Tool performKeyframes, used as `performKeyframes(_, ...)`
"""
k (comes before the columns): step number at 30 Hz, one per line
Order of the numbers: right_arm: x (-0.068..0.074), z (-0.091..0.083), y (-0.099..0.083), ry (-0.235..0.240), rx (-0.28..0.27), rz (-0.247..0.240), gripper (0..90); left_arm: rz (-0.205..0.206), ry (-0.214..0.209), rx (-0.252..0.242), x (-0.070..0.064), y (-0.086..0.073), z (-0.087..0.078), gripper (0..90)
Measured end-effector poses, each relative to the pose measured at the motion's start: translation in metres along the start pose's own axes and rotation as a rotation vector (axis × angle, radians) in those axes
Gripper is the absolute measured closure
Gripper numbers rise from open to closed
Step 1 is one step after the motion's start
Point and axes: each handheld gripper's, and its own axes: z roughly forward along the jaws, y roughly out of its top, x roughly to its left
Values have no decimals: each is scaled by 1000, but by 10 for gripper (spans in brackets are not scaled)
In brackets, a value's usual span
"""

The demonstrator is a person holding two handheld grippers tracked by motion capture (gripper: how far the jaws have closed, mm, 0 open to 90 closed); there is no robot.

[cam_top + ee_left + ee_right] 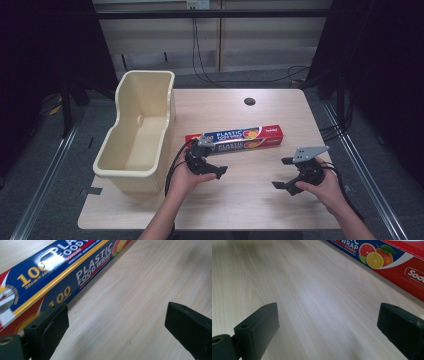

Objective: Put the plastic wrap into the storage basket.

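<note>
Now both tools hover low with jaws wide: the left tool (212,167) just beside the long red-and-blue plastic food wrap box (235,137) lying mid-counter (250,200), the right tool (286,172) further off, probably lining up an end-to-end lift toward the cream plastic tub (137,132).

Tub (137,135) left of wrap box (235,137) on table (250,200).

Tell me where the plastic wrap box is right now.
In the high view the plastic wrap box lies flat mid-table, just right of the cream bin, with the left gripper at its left end.
</note>
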Motion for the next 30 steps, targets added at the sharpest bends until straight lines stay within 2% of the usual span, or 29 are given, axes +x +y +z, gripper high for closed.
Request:
performKeyframes(3,0,-1,0,-9,0,2,40,12,-11,17,2,9,1,52)
performKeyframes(5,0,-1,-1,-13,4,-3,36,34,-3,31,4,15,3,52)
performKeyframes(7,-2,0,-1,9,16,-6,39,30,-11,32,4,20,5,52)
performKeyframes(11,-2,-1,-2,8,11,-12,41,41,-10,37,7,31,9,54)
performKeyframes(13,-3,-2,-2,4,1,-6,37,31,-25,25,9,36,14,53)
performKeyframes(15,-4,-3,-2,7,-8,-2,38,36,-11,30,12,41,18,54)
performKeyframes(17,-4,-4,-2,11,-11,-6,41,20,-22,19,15,45,26,52)
performKeyframes(18,-4,-4,-2,4,-11,-3,40,26,-35,26,17,48,27,48)
performKeyframes(19,-5,-4,-2,10,-12,-3,40,28,-21,20,19,50,31,48)
performKeyframes(22,-5,-4,-3,8,-15,1,40,25,-27,35,25,58,41,48)
performKeyframes(24,-5,-4,-3,11,-19,4,42,41,-26,37,28,62,47,46)
performKeyframes(26,-5,-4,-3,16,-21,5,42,43,-20,25,30,66,51,45)
performKeyframes(27,-5,-4,-3,18,-21,9,43,40,-30,38,32,68,53,46)
performKeyframes(30,-5,-3,-3,28,-16,-2,44,44,-23,44,36,70,60,43)
